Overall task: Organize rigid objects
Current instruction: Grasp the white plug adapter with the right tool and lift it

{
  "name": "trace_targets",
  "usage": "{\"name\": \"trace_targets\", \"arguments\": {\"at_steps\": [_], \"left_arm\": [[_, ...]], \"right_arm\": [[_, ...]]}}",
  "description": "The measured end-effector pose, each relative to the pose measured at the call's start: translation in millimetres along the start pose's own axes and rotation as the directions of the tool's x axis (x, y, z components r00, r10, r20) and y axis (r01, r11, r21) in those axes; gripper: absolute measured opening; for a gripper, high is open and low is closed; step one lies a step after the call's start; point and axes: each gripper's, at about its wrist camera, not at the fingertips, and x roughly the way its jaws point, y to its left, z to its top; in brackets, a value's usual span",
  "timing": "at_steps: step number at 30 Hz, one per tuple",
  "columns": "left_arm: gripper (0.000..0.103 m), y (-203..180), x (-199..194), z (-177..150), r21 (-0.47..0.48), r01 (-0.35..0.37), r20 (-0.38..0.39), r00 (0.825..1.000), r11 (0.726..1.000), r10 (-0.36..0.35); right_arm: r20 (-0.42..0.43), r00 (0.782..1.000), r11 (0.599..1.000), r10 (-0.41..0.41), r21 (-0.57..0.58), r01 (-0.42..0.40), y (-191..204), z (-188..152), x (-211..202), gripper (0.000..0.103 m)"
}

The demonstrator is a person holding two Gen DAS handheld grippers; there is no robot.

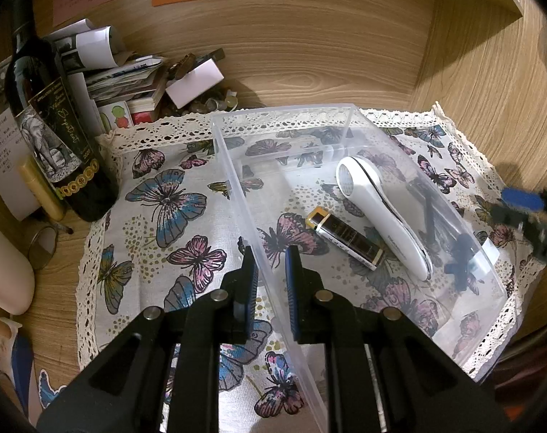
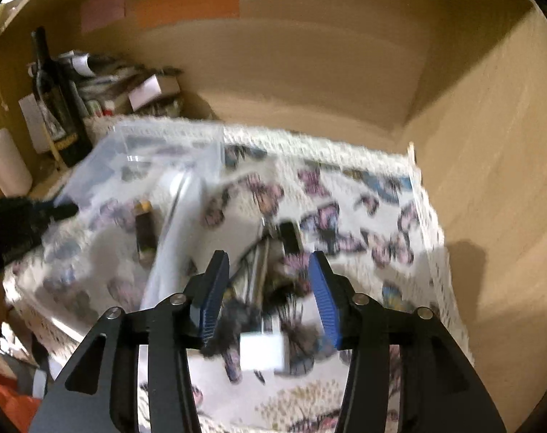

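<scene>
Straddling the near wall of the clear plastic bin [image 1: 291,166], my left gripper [image 1: 269,270] has its jaws narrowed around that thin wall, one pad outside and one inside; whether the pads actually pinch the plastic or sit just off it I cannot tell. The bin rests on the butterfly cloth [image 1: 172,198] spread over the counter. Inside it lie a white handheld device [image 1: 378,213], a black-and-gold lipstick tube [image 1: 345,238] just beside it, and some dark slim items [image 1: 450,249] against the far wall, too murky to name.

My right gripper [image 2: 269,292] hangs over the bin's far end with jaws wide, holding nothing. That view is smeared by motion, so I read only a white block [image 2: 262,355] and dark pieces [image 2: 259,270] beneath the pads.

I judge the step in hand to be steadying the bin while the right side settles its contents. To do it well, I should keep the left hold firm but low on the wall so the thin plastic does not flex or tip, and avoid dragging the cloth. With the right, I should slow down, line up both pads either side of one item, and close only once neither pad catches a neighbour. The wine bottle [image 1: 53,115] stands well clear to the left.
</scene>
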Motion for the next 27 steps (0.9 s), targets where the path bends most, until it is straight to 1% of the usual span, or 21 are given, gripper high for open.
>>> {"name": "trace_targets", "arguments": {"at_steps": [7, 13, 15, 20, 27], "left_arm": [[0.014, 0, 0, -1, 0.004, -0.004, 0.0, 1.0, 1.0, 0.004], [0.014, 0, 0, -2, 0.007, -0.007, -0.002, 1.0, 1.0, 0.007], [0.014, -1, 0, -2, 0.007, -0.007, -0.002, 1.0, 1.0, 0.007], [0.014, -1, 0, -2, 0.008, -0.008, -0.002, 1.0, 1.0, 0.008], [0.014, -1, 0, -2, 0.008, -0.007, -0.002, 1.0, 1.0, 0.007]], "right_arm": [[-0.087, 0.995, 0.998, 0.039, 0.062, -0.033, -5, -38, 22, 0.043], [-0.121, 0.991, 0.994, 0.051, 0.098, -0.039, -9, -51, 38, 0.043], [-0.116, 0.992, 0.993, 0.057, 0.106, -0.045, -12, -52, 38, 0.037], [-0.083, 0.996, 0.995, 0.035, 0.094, -0.027, -11, -51, 30, 0.036], [-0.019, 1.0, 0.997, 0.011, 0.081, -0.009, -12, -36, 14, 0.036]]}}
